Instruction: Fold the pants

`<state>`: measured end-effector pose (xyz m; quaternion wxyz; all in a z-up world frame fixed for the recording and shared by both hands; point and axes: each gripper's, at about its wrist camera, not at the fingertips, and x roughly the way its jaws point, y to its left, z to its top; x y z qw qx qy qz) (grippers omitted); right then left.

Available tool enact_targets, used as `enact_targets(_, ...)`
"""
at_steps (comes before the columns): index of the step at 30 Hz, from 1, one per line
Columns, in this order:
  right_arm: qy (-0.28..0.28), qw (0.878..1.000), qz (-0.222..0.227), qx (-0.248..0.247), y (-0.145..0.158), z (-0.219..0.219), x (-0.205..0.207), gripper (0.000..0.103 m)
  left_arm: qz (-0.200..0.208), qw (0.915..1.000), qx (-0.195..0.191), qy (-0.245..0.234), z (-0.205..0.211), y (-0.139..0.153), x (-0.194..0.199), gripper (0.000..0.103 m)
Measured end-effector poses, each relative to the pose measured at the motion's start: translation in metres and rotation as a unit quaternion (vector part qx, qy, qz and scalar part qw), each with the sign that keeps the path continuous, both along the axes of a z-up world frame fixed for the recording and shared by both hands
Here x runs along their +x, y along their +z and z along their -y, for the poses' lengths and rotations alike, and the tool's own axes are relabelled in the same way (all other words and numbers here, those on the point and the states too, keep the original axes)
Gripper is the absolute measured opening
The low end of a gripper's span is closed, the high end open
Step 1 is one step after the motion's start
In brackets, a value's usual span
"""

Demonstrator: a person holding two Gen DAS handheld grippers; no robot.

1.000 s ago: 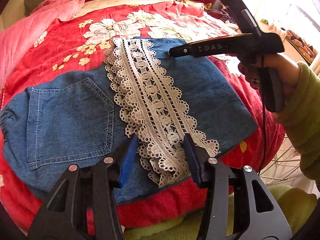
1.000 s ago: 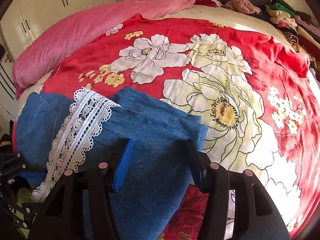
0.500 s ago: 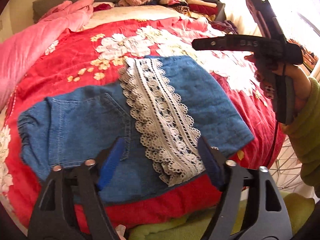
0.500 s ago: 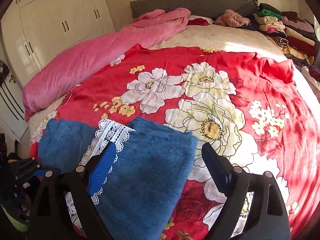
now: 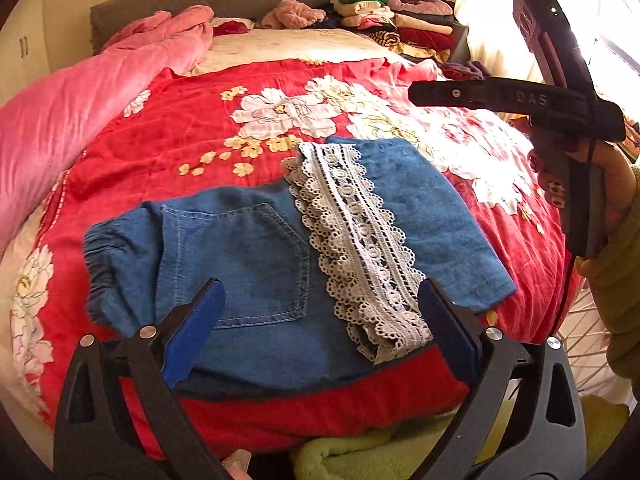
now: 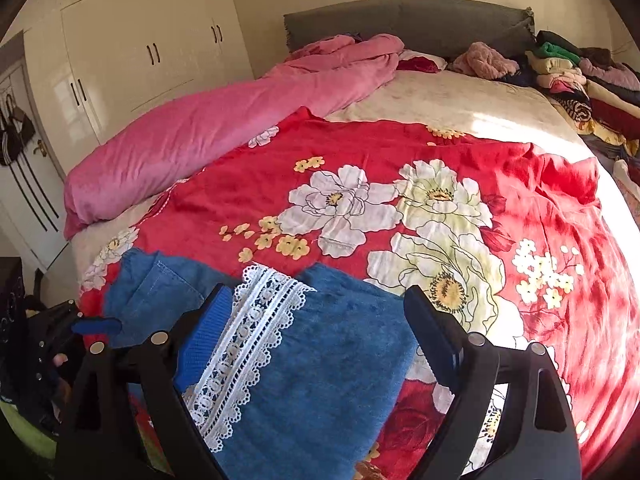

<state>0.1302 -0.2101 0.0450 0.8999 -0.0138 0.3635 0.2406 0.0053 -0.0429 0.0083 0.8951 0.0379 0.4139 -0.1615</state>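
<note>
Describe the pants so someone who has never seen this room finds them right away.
Start at the red floral blanket covering the bed. At its near edge lie the folded blue denim pants. Only they carry a white lace band beside a stitched back pocket.

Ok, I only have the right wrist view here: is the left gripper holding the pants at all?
Observer: No. The left gripper is open, jaws wide apart over the pants, gripping nothing.
Reviewer: And the waistband end? I can barely see it.
Observer: The gathered waistband lies on the red blanket, at the pants' left end.
Reviewer: Is the right gripper touching cloth?
Observer: No. The right gripper hovers raised, off the fabric.
</note>
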Motion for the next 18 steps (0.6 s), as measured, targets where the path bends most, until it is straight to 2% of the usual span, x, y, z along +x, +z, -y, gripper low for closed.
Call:
enact_targets(8,0.030,0.999,0.006,-0.007,0.009,-0.031,0.000,0.098,0.005,0.9993,-0.012,0.036,-0.031,0.006,-0.004,0.091)
enact_targets(12,0.048,0.999,0.008,-0.014,0.011,-0.049,0.002,0.098,0.014,0.9979,0.004,0.063,-0.047,0.008,-0.006,0.092)
enact_targets(18,0.078,0.997,0.007,-0.023,0.012,-0.081,0.005,0.098,0.009,0.9952,-0.005,0.097,-0.076,0.006,-0.008,0.092)
